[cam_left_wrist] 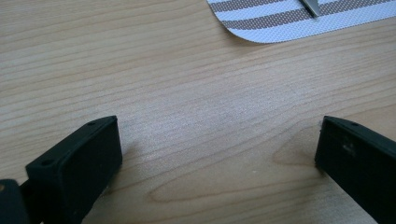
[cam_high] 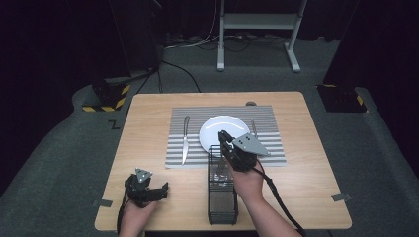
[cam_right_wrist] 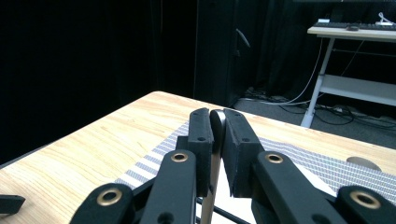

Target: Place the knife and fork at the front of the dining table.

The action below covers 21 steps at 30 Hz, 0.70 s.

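My right gripper [cam_high: 224, 137] hovers over the far end of a black wire basket [cam_high: 222, 203], its jaws shut on the thin handle of a metal utensil [cam_right_wrist: 211, 186]. The rounded handle end sits between the pads of my right gripper [cam_right_wrist: 218, 123]. The utensil's lower end [cam_high: 221, 170] hangs inside the basket; I cannot tell which kind it is. My left gripper [cam_high: 148, 190] rests low at the table's front left. In its own view, my left gripper [cam_left_wrist: 217, 154] is open over bare wood with nothing between the jaws.
A striped placemat [cam_high: 178, 148] carries a white plate [cam_high: 217, 129], a knife [cam_high: 185, 140] on its left and a fork [cam_high: 254, 129] on its right. The placemat corner [cam_left_wrist: 280, 23] and knife tip [cam_left_wrist: 310, 5] lie ahead of the left gripper. Bare wood flanks the basket.
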Tool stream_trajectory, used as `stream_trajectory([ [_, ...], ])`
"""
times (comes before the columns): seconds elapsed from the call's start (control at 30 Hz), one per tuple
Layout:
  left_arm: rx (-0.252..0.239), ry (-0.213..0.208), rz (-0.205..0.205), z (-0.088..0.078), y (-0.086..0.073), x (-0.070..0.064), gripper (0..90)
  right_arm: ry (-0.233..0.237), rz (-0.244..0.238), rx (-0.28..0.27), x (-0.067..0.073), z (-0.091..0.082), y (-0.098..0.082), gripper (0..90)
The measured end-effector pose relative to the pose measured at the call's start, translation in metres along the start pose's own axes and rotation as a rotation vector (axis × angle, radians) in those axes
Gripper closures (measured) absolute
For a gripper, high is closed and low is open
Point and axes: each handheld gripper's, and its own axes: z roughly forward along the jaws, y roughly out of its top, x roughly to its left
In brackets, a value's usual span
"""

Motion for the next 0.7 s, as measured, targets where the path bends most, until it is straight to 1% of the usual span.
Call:
stream_trajectory([
  [0.1,0.000,0.000,-0.001,0.000,0.000,0.000,0.6,0.003,0.001,0.000,0.001,0.001,-0.002,82.7],
  [0.13,0.000,-0.001,-0.001,0.000,0.000,0.000,0.6,0.004,-0.006,0.000,0.001,0.001,-0.002,82.8],
  [0.27,0.000,-0.001,0.001,0.000,0.000,0.000,0.6,0.014,-0.003,0.003,0.002,0.001,-0.002,85.5],
  [0.4,0.001,-0.001,-0.001,0.000,0.000,0.000,0.6,0.037,0.005,-0.006,0.002,-0.001,-0.001,86.7],
  [0.53,0.000,-0.001,0.001,0.000,0.000,0.000,0.6,0.047,-0.012,-0.047,0.004,-0.009,0.003,87.0],
  [0.57,0.000,-0.001,0.001,0.000,0.000,0.000,0.6,0.055,-0.019,-0.065,0.004,-0.012,0.005,87.0],
  [0.67,0.000,0.000,0.002,0.000,0.000,0.000,0.5,0.071,-0.010,-0.104,0.005,-0.021,0.011,87.0],
  [0.7,0.000,0.000,0.002,0.000,0.000,0.000,0.5,0.077,-0.015,-0.118,0.006,-0.024,0.013,87.0],
])
